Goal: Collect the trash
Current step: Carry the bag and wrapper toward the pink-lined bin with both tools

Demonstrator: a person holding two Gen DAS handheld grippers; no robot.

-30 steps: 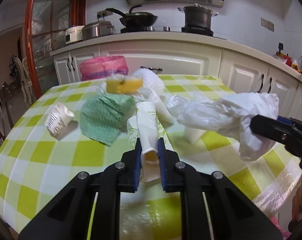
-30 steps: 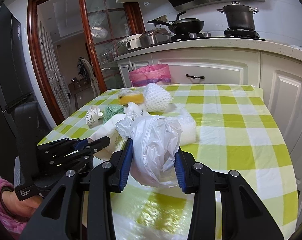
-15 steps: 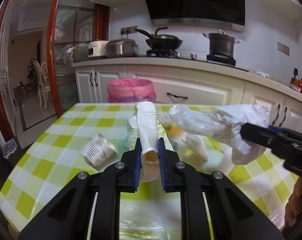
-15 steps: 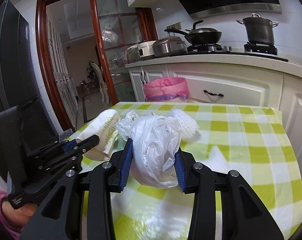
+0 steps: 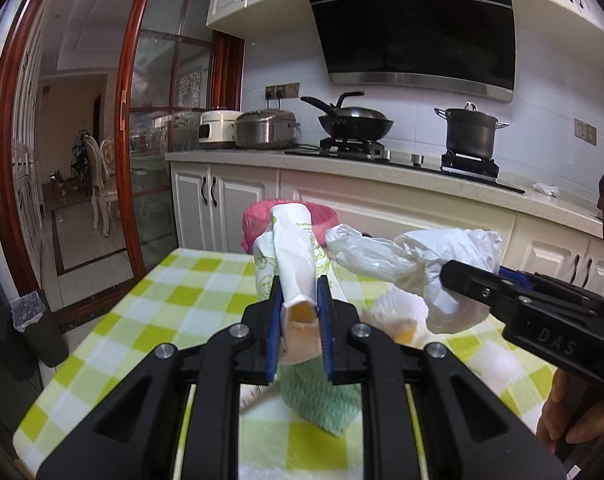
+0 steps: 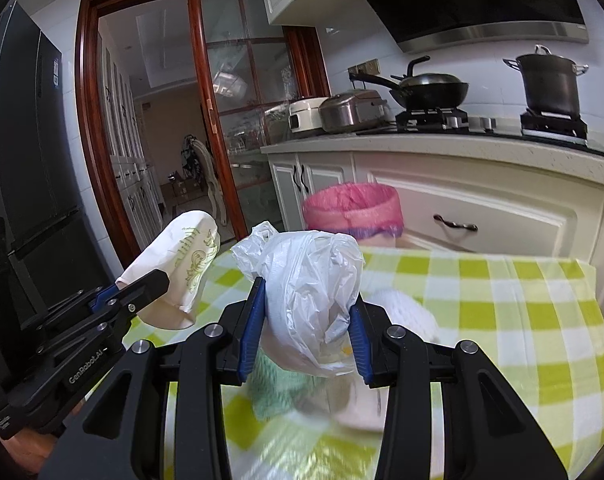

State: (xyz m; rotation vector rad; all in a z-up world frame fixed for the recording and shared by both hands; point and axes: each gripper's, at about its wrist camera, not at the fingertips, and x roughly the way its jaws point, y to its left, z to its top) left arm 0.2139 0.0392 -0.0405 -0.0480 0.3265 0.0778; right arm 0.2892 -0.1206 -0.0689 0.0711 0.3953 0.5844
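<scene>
Your left gripper point(image 5: 299, 312) is clamped on a crushed paper cup point(image 5: 293, 256), its blue pads pressing the cup's flattened sides. The cup is white with green print and points up and away from you, toward 12 o'clock in the left wrist view, its open end nearest the camera. In the right wrist view the same cup point(image 6: 181, 264) sits at about 9 o'clock, held above the table's near-left edge.

Your right gripper point(image 6: 308, 320) is closed on a crumpled white plastic bag point(image 6: 310, 292), which bulges out between the two fingers and rises above them. In the left wrist view the bag point(image 5: 414, 264) hangs at 3 o'clock, just beside the cup but not touching it, with the right gripper point(image 5: 454, 276) reaching in from the right edge.

Both items are lifted off the table point(image 6: 522, 308), which wears a green-and-white checked cloth. Straight ahead at 12 o'clock, beyond the table's far edge, stands a bin with a pink liner point(image 6: 352, 208), against the white cabinets; in the left view it is partly hidden behind the cup.

Still on the table below the grippers are a green cloth point(image 5: 322, 400), a white foam net point(image 6: 406, 312) and something yellow point(image 5: 404, 334) beside it, all blurred.
</scene>
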